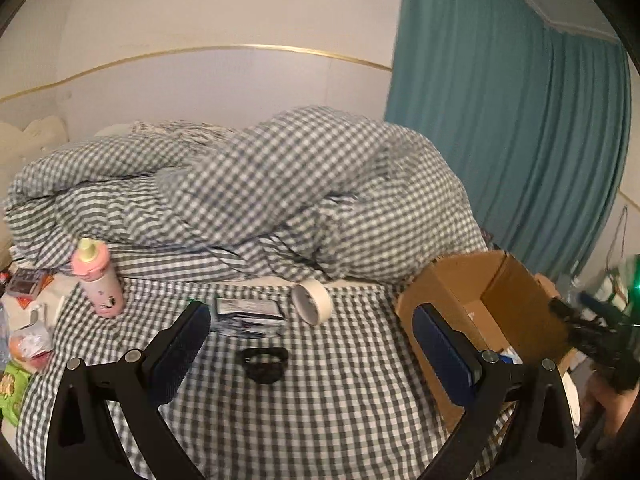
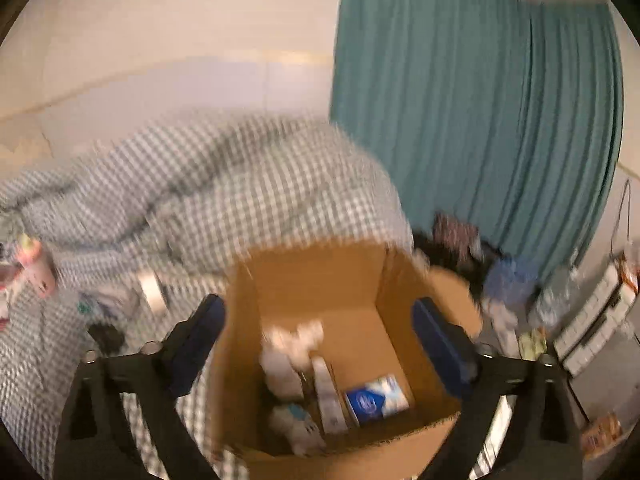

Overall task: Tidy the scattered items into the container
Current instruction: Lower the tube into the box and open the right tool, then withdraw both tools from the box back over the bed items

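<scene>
An open cardboard box (image 1: 516, 300) stands on the checked bed at the right; in the right wrist view the box (image 2: 304, 280) holds a blue-and-white packet (image 2: 376, 398), a white tube (image 2: 328, 396) and blurred white items. A pink bottle (image 1: 100, 280), a tape roll (image 1: 312, 300), a stack of sachets (image 1: 248, 314) and a black ring-shaped item (image 1: 263, 364) lie on the sheet. My left gripper (image 1: 308, 344) is open and empty above the black item. My right gripper (image 2: 318, 336) is open and empty over the box.
A bunched checked duvet (image 1: 248, 192) lies behind the items. A teal curtain (image 1: 512, 132) hangs at the right. Snack packets and a small box (image 1: 26, 284) clutter the left edge. Shelves and clutter (image 2: 592, 320) stand right of the bed.
</scene>
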`<state>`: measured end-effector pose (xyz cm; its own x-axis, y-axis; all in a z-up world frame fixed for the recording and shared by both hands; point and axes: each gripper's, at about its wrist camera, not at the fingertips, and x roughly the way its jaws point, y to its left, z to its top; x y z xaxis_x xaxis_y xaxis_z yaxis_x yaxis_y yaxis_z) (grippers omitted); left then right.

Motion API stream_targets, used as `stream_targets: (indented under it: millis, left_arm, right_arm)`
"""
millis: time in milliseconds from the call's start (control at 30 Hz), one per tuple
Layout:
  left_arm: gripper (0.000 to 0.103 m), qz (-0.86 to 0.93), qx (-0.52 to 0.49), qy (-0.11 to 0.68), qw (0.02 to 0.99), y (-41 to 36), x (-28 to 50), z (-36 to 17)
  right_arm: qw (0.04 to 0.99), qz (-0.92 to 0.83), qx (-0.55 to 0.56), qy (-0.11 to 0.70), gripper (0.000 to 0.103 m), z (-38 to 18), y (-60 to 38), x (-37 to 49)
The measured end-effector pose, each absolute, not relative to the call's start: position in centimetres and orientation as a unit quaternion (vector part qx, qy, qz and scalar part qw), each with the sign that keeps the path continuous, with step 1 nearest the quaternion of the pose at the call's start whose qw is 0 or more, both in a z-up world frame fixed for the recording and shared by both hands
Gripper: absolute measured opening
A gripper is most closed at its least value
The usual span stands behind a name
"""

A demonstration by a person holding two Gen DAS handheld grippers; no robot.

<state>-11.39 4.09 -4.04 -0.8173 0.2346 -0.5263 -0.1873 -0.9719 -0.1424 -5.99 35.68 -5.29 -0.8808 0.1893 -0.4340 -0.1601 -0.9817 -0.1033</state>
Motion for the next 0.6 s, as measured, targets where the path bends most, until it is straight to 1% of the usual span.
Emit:
stream_targets:
  millis: [67, 233, 333, 467, 533, 600]
  left_arm:
    - [0.103, 0.956, -0.271, -0.049, 0.098, 2.5, -10.7, -3.4]
    - [0.103, 0.965, -0.252, -0.051, 0.058, -1.2, -9.6, -2.5]
    - [0.103, 0.967, -0.245, -0.063, 0.039, -3.9, -9.0, -2.3]
    - [0.103, 0.967, -0.244, -0.065, 0.014, -6.9, -8.8, -2.4]
    - [0.103, 0.967, -0.247, -0.064, 0.005, -8.4, -8.9, -2.7]
    - [0.103, 0.966, -0.252, -0.06, -0.001, -9.3, -9.1, -3.0]
  right_arm:
    - [0.082, 0.978, -0.186, -0.041, 0.103, -3.7, 34.0, -4.7]
    - [0.052, 0.99, -0.121, -0.055, 0.103, -1.2, 29.8, -3.1]
    - [0.028, 0.992, -0.105, -0.064, 0.103, -0.6, 27.2, -3.1]
    - [-0.019, 0.99, -0.124, -0.068, 0.103, -1.2, 24.1, -4.6]
    - [-0.056, 0.984, -0.157, -0.062, 0.103, -2.4, 22.7, -6.3]
    - [-0.073, 0.978, -0.187, -0.059, 0.103, -3.7, 21.5, -7.7]
